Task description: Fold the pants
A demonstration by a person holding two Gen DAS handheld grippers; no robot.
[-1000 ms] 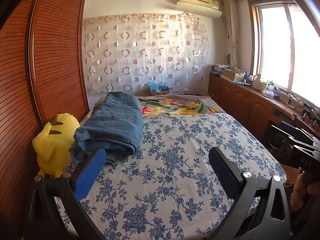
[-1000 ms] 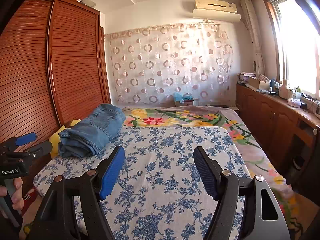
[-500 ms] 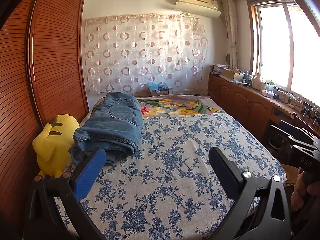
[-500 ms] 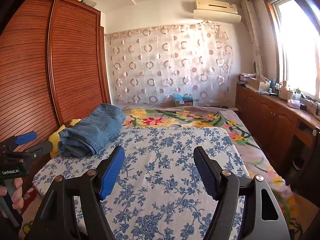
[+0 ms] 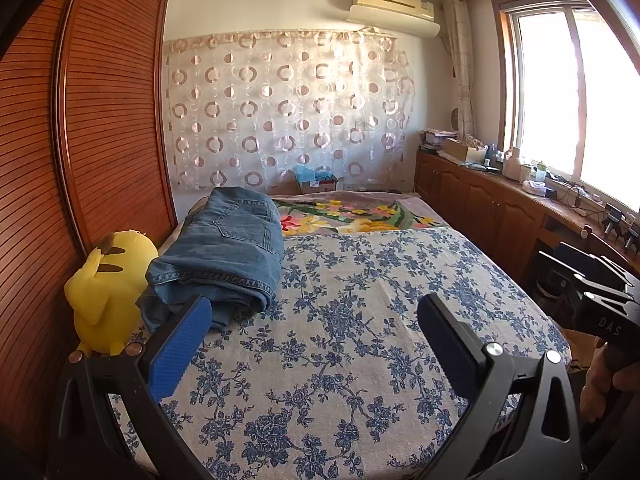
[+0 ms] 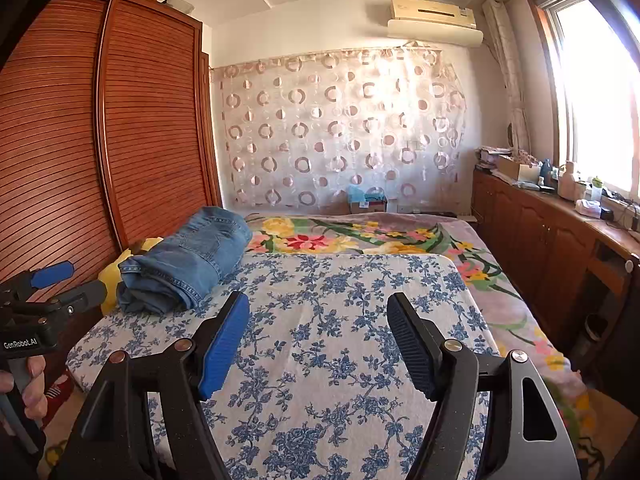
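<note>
The pants [image 5: 226, 248], blue denim, lie folded in a stacked bundle on the bed [image 5: 360, 320], at the bed's left edge, next to the wooden wardrobe [image 5: 100, 120]. The bundle rests partly on the blue-flowered sheet [image 6: 340, 320] and reaches back toward the multicoloured floral blanket [image 6: 360, 236] at the far end of the bed. A yellow plush toy [image 5: 106, 292] sits between the bed's left edge and the wardrobe, touching the near end of the bundle.

Left gripper [image 5: 314, 322]: jaws stand wide apart with nothing between them; positioned above the near part of the bed, with only bare sheet showing in the gap. Its left finger [image 5: 180, 344] overlaps the near corner of the pants in the left wrist view; contact cannot be confirmed.

Right gripper [image 6: 318, 320]: jaws stand wide apart, nothing held; positioned above the near part of the bed, well apart from the pants. A hand [image 6: 32, 380] grips the left gripper's handle off the bed's near left corner
</note>
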